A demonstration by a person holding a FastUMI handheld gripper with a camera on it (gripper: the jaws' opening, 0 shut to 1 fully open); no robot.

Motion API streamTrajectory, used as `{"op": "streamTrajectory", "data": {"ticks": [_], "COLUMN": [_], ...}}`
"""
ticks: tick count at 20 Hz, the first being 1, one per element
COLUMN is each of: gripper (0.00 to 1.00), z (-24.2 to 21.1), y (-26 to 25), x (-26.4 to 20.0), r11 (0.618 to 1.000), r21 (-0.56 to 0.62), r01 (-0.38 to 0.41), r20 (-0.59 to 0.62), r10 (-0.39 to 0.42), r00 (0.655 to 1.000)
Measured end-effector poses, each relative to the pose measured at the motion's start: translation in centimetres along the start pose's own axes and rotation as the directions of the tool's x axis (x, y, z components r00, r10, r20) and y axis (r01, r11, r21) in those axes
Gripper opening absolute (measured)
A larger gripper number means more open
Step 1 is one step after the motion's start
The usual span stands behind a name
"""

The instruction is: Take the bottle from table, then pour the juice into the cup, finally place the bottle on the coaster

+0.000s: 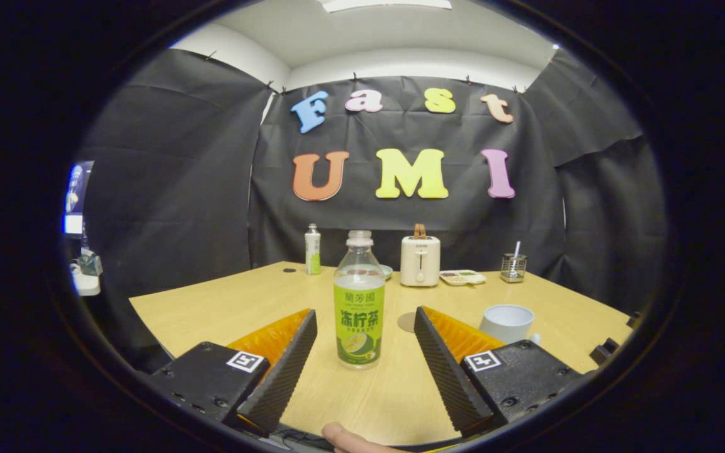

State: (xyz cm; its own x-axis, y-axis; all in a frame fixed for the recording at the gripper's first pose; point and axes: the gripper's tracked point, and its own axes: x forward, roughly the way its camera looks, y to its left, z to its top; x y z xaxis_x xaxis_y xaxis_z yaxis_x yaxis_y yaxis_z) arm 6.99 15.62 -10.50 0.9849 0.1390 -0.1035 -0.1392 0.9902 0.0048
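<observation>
Along the far edge of the light wooden table point(211, 308) stand one small white-and-green bottle point(313, 250), one cream toaster point(420, 261), one shallow tray point(462, 277) and one wire holder point(513, 267). One pale mug point(506, 323) and one round brown coaster point(408, 322) sit nearer. One clear green-labelled juice bottle point(359, 301) stands upright between the gripper point(365, 327) fingers, which are spread wide and touch nothing.

Black cloth wall point(167, 189) hung on three sides below a white ceiling point(387, 38) with a bright light panel point(387, 5); pale wooden table point(211, 308) in front; screen point(76, 195) glowing past the cloth's left edge
</observation>
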Motion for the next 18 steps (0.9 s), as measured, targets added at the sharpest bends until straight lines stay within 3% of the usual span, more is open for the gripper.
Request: {"op": "streamTrajectory", "data": {"ticks": [9,16,18], "gripper": [1.00,1.00,0.93], "z": [-1.1,-1.1,-1.2], "y": [1.0,1.0,1.3], "x": [7.2,10.3,9.7], "r11": [0.992,0.987,0.986], "r21": [0.020,0.042,0.051], "r01": [0.122,0.153,0.157], "r20": [-0.028,-0.042,-0.044], "r10": [-0.121,-0.151,-0.155], "r00": [0.992,0.988,0.987]}}
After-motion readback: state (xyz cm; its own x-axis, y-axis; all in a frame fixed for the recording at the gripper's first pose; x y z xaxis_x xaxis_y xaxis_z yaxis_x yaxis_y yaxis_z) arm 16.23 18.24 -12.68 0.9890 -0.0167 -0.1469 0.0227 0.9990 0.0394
